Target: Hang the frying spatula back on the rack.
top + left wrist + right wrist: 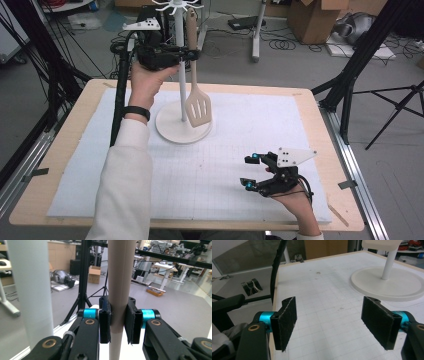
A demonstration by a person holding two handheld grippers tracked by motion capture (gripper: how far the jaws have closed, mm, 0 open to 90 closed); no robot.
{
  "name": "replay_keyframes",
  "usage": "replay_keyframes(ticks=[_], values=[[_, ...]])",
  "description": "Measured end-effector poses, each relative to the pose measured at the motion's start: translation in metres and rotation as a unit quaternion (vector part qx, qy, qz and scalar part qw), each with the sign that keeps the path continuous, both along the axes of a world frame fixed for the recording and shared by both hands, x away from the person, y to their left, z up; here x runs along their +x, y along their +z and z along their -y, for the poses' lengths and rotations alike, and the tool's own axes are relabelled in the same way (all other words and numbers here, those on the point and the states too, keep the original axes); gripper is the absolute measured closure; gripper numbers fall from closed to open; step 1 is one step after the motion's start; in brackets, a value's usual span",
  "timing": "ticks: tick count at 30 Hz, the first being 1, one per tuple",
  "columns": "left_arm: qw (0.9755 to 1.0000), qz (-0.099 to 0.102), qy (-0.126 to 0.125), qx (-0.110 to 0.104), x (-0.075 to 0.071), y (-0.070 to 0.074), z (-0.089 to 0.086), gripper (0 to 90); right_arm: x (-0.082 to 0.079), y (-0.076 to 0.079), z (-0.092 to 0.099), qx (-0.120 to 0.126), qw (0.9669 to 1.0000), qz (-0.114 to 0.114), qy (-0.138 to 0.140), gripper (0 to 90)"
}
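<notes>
The left hand-held gripper [189, 53] is raised above the far part of the surface and pinches the beige handle of a slotted spatula with a cream-coloured blade [195, 75]. In the left gripper view, the two black pads [105, 321] press on both sides of the round beige handle [121, 290], which stands upright between them. The spatula hangs almost vertical, with its slotted blade down, just in front of the white round-based utensil stand with a thin pole [182, 127]. The blade's lower edge is near the round base of the stand; I cannot tell if it touches. At the top of the pole there are small white hooks, and the upper end of the handle is close to them.

The right hand-held gripper [248, 172] rests low over the near right part of the surface, well apart from the stand. Its jaws are spread wide and nothing is between them; in the right gripper view the two black pads [287, 320] stand far from each other above the white gridded mat [240, 145]. This mat covers most of the light wooden surface [75, 125].

No brand, label or readable writing is visible on the spatula, the stand, the mat or the grippers. On the floor behind there are cardboard boxes [312, 17], but no text on them can be read.
</notes>
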State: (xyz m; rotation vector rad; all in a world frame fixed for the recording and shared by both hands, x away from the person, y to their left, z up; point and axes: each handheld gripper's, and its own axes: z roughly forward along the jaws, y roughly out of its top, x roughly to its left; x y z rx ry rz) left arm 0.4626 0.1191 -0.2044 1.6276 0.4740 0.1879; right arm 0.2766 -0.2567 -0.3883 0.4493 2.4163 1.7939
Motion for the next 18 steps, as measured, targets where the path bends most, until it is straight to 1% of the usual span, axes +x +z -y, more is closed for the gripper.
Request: replay_keyframes(ticks=[1,3,6,7,8,9,10,11,12,14,15,16,17,18], values=[[1.0,-0.001,-0.003,-0.001,0.001,-0.001,0.0,76.0,0.0,0.0,0.0,0.0,1.0,-0.002,0.0,27.5],[1.0,0.003,0.004,-0.005,0.001,-0.003,-0.001,75.9,-0.001,0.0,0.0,-0.001,1.0,0.0,-0.001,27.8],[0.9999,0.004,0.007,-0.008,0.001,-0.005,-0.001,75.0,-0.001,0.0,0.0,0.001,1.0,0.002,0.0,28.2],[0.9999,0.003,0.011,-0.012,0.001,-0.005,-0.002,72.2,-0.001,0.0,0.0,0.001,1.0,0.003,0.0,28.2],[0.9998,0.002,0.014,-0.014,0.001,-0.006,-0.003,72.2,-0.001,0.0,0.0,0.001,1.0,0.003,0.0,28.2],[0.9997,0.002,0.018,-0.015,0.001,-0.006,-0.005,70.1,-0.001,0.0,0.0,0.001,1.0,0.003,-0.001,28.2],[0.9996,0.0,0.022,-0.016,0.001,-0.007,-0.006,66.2,-0.002,0.0,0.001,0.002,1.0,0.0,-0.001,28.2],[0.9996,-0.006,0.026,-0.011,0.0,-0.007,-0.008,62.5,-0.001,0.0,0.001,0.002,1.0,-0.001,-0.001,28.2],[0.9996,-0.006,0.026,-0.01,0.0,-0.008,-0.009,59.8,-0.001,0.0,0.001,0.001,1.0,-0.001,-0.001,28.2],[0.9995,-0.005,0.023,-0.02,-0.003,-0.011,-0.012,52.9,-0.001,0.0,0.001,0.0,1.0,-0.002,-0.004,28.2],[0.9994,-0.005,0.023,-0.024,-0.007,-0.015,-0.015,46.4,-0.001,0.0,0.001,-0.001,1.0,-0.002,-0.004,28.2],[0.9995,-0.002,0.025,-0.017,-0.01,-0.017,-0.017,43.6,0.0,0.0,0.001,0.0,1.0,0.0,-0.001,28.2],[0.9995,-0.002,0.025,-0.017,-0.01,-0.017,-0.017,40.5,0.0,0.0,0.001,0.0,1.0,0.0,-0.001,28.2],[0.9994,0.001,0.031,-0.013,-0.014,-0.019,-0.019,37.2,0.0,0.0,0.001,0.002,1.0,-0.002,-0.002,28.1]])
